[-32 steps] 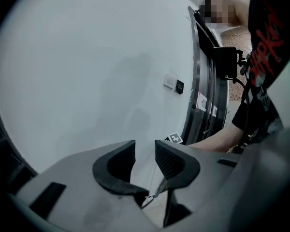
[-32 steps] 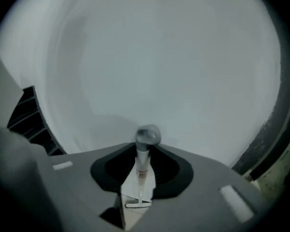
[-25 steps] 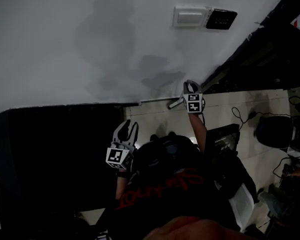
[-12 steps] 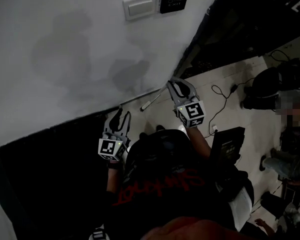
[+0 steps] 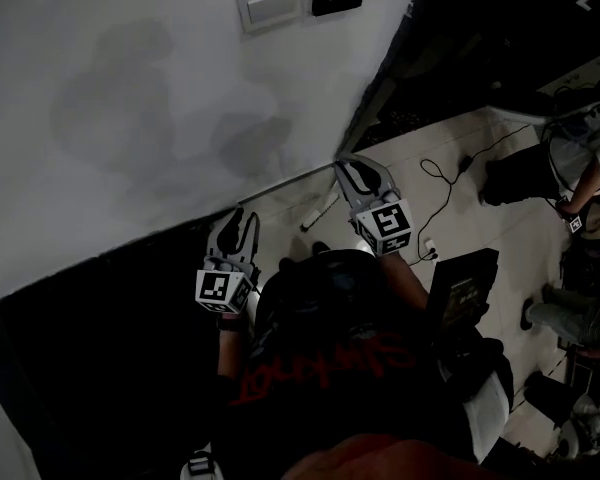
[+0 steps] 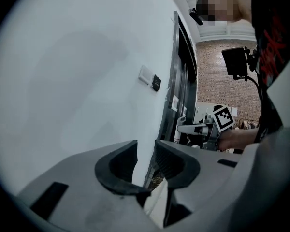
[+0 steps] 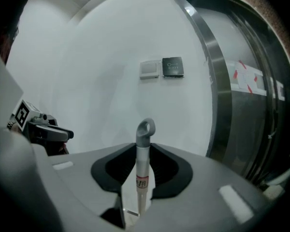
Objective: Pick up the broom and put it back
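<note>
Right gripper (image 7: pixel 142 164) is clenched part-way on the broom handle (image 7: pixel 143 151), a slim white shaft upright between its pads with a grey hanging loop (image 7: pixel 146 128) just above them; left gripper (image 6: pixel 145 159) stands slightly apart, empty; against a second ago, the right gripper sits higher, up from the foot of the wall (image 5: pixel 130 88).

The broom handle (image 7: pixel 143 158) drops out of sight under the right gripper (image 7: pixel 144 149), so its brush end is hidden. The head view's right edge cuts off a person (image 5: pixel 578 163).
</note>
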`<action>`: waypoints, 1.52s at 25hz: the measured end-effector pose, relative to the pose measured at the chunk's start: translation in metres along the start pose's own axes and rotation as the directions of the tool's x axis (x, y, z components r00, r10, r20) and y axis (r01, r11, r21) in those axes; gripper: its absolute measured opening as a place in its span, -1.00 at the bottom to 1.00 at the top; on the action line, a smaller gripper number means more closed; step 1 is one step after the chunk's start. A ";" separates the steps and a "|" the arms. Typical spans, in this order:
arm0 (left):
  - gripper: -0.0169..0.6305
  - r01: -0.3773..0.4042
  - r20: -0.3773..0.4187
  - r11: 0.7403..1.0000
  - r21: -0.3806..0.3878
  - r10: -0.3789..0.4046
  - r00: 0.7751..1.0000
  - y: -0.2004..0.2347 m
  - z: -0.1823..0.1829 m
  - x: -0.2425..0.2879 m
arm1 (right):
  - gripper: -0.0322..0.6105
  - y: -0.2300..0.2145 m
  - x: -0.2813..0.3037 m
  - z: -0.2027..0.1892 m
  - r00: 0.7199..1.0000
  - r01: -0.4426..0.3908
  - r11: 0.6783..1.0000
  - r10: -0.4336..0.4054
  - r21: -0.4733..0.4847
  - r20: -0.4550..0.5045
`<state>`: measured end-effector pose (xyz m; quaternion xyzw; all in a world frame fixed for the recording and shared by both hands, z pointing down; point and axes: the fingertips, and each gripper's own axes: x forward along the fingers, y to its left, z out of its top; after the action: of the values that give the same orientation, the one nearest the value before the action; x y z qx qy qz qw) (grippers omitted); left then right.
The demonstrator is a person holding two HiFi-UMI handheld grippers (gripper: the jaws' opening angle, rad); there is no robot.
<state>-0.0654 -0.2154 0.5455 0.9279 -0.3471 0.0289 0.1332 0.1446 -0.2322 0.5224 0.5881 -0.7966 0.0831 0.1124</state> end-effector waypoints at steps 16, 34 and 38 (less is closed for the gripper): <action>-0.60 -0.228 -0.041 0.973 -0.042 0.226 0.973 0.014 -0.016 -0.057 | -0.62 -0.056 0.117 -0.171 0.956 0.047 0.999 -0.051 -0.022 -0.288; -0.60 -0.238 -0.074 0.969 -0.062 0.233 0.970 0.003 -0.020 -0.059 | -0.90 -0.013 0.119 -0.089 0.995 -0.083 0.996 0.085 0.045 -0.047; -0.60 -0.114 -0.108 0.992 -0.049 0.108 0.988 -0.004 -0.030 -0.017 | -0.90 -0.008 0.084 -0.078 0.998 -0.059 0.997 0.059 0.053 -0.015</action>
<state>-0.0744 -0.1932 0.5706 0.9003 -0.3914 0.0756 0.1748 0.1347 -0.2904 0.6210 0.5664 -0.8102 0.1119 0.1010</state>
